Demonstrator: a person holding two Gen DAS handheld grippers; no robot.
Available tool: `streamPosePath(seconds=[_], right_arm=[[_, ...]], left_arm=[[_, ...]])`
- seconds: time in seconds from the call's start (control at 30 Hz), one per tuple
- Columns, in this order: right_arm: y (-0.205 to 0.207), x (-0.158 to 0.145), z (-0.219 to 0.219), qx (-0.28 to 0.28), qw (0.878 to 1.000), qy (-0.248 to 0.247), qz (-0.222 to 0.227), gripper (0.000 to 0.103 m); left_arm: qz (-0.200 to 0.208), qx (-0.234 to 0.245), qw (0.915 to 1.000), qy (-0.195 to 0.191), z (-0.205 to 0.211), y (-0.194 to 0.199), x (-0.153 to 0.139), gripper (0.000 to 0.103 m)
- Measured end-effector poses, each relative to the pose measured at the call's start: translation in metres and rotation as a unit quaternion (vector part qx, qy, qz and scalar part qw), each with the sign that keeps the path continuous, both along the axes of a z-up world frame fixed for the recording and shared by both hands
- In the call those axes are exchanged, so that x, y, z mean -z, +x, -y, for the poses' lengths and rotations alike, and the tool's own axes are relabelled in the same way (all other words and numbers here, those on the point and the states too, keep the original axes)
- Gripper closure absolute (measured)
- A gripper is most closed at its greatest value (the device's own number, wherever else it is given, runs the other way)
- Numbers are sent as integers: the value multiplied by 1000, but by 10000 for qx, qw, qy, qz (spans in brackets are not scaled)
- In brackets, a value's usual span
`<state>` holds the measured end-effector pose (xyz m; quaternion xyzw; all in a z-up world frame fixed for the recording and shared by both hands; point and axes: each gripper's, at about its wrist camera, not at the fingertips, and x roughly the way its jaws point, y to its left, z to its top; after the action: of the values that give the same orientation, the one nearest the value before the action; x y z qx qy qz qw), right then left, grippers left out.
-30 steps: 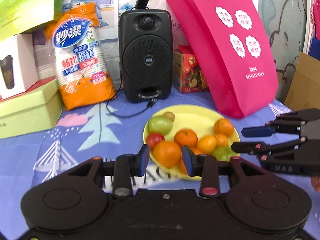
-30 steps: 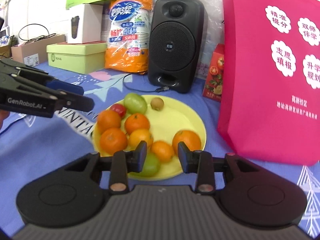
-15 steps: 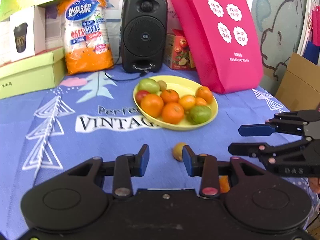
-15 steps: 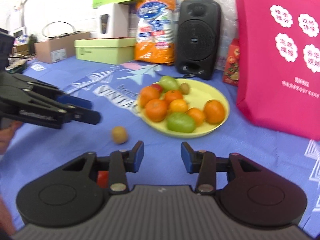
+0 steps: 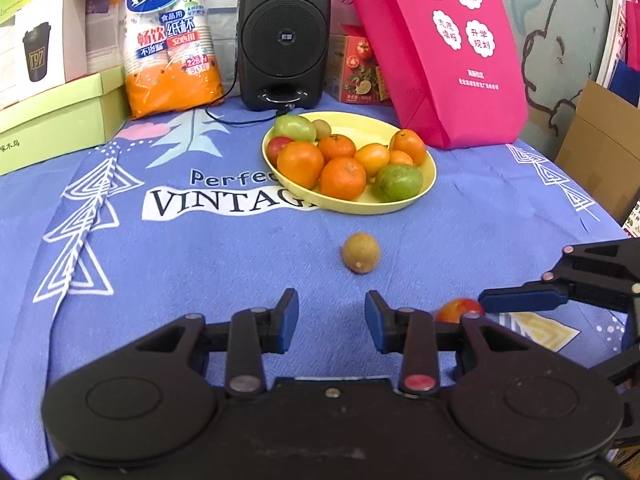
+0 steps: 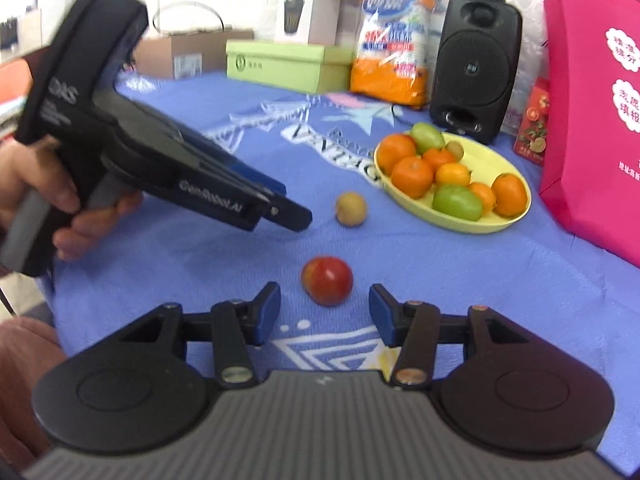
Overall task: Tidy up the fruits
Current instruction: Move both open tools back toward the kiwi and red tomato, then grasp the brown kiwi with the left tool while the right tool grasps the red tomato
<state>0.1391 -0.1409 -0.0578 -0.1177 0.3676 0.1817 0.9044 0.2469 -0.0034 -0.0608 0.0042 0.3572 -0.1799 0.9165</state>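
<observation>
A yellow plate (image 5: 424, 184) (image 6: 500, 220) holds several oranges, two green fruits, a red one and a kiwi. A brown kiwi (image 5: 360, 252) (image 6: 351, 208) lies loose on the blue cloth in front of the plate. A red tomato (image 6: 327, 280) (image 5: 460, 310) lies nearer. My left gripper (image 5: 331, 321) is open and empty, a short way behind the kiwi. My right gripper (image 6: 324, 312) is open and empty, with the tomato just ahead between its fingers.
A black speaker (image 5: 284, 34), an orange bag of paper cups (image 5: 170, 40), a pink tote bag (image 5: 444, 48), a tomato carton (image 5: 356, 70) and green boxes (image 5: 56, 116) stand behind the plate. The table's right edge and cardboard boxes (image 5: 600, 152) are at right.
Both grippers have pulled back from the plate toward the table's near side. The loose kiwi and tomato have come into view in front of them. Both stay open.
</observation>
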Motion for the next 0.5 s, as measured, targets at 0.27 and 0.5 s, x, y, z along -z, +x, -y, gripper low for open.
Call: streamPosePath(seconds=[0.27,0.5], right_arm=[[14,6,-4,108,9999,70,-43,56],[14,6,-4,61,9998,164,-86,68]], left_arm=[[-100,-61,9999,28,-1,5,2,66],[-107,-29,9999,39,3,6,3,66]])
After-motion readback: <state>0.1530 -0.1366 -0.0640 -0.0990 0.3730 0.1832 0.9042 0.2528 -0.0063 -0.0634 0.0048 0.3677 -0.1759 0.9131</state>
